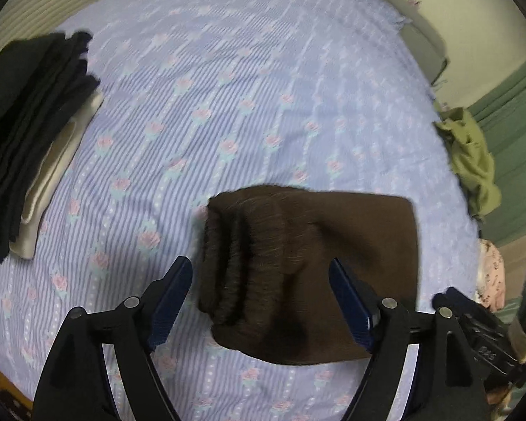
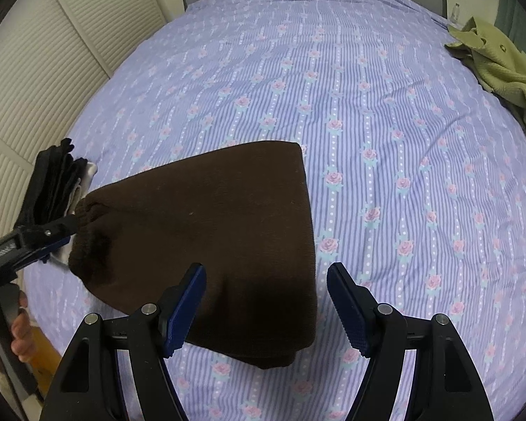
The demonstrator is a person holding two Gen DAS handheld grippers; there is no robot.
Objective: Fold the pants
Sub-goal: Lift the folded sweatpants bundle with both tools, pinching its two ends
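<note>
Folded dark brown knit pants (image 2: 207,245) lie on the lilac rose-striped bed (image 2: 368,105) (louvred cream closet doors (image 2: 35,80) alongside); left gripper (image 1: 259,301) and right gripper (image 2: 266,305) gape wide, holding nothing

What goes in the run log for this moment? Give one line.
brown pants: folded, flat on bed | left gripper: open over pants | right gripper: open | dark folded stack: at left

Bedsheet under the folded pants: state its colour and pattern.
Lavender-blue bedsheet with fine vertical stripes, dotted lines and pink roses; clearest in the right wrist view.
</note>
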